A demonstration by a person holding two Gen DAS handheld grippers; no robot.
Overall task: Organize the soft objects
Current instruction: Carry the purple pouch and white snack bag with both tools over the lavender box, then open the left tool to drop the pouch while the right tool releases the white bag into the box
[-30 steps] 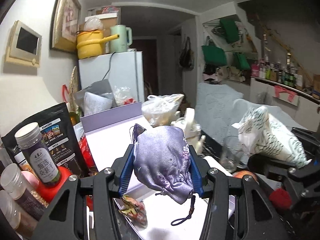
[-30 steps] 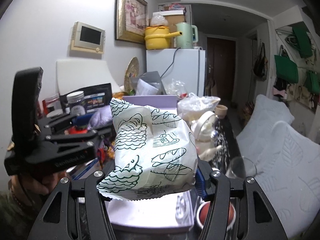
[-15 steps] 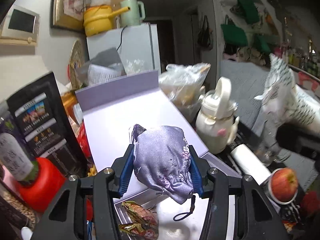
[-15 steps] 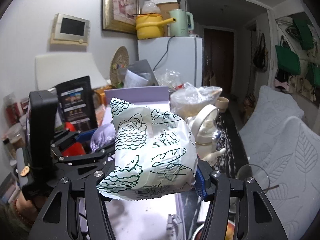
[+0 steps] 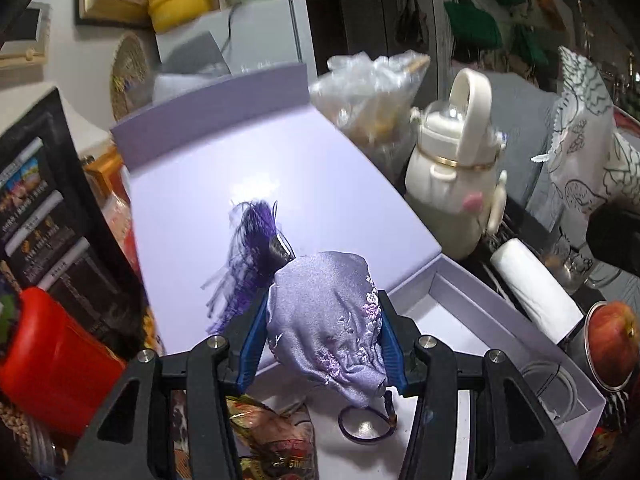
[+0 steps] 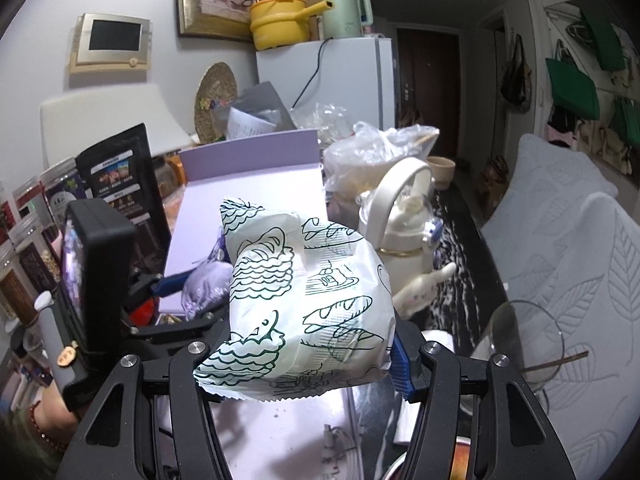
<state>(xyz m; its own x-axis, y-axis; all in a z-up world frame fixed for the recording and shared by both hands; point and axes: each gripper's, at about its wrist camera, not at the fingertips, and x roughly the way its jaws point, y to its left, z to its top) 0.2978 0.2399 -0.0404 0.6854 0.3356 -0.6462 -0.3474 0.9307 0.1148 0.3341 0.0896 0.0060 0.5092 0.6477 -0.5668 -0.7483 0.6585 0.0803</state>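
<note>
- The satin pouch [image 5: 328, 320], low at centre frame above the open lavender box [image 5: 520, 320], is clamped by the left gripper [image 5: 322, 340]; its dangling tassel [image 5: 252, 248] could be snagged on the lid.
- The printed bread bag [image 6: 304, 300], centre frame, is pinched by the right gripper [image 6: 308, 354]; the white kettle [image 6: 400, 224] beside it could be knocked.

Dark tabletop [image 6: 460, 264]: open lilac box [image 5: 280, 168], white jug [image 5: 452, 184], glass [image 6: 520, 344].

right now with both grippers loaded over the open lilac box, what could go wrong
1. The left gripper pinches the lilac embroidered satin pouch with its dark cord loop dangling; the loop could snag the white box rim.
2. The right gripper squeezes the white bread bag with green drawings; it bulges past the pads and might slip.
3. The cream lidded jug and clear glass stand close by; a swing could knock them.
</note>
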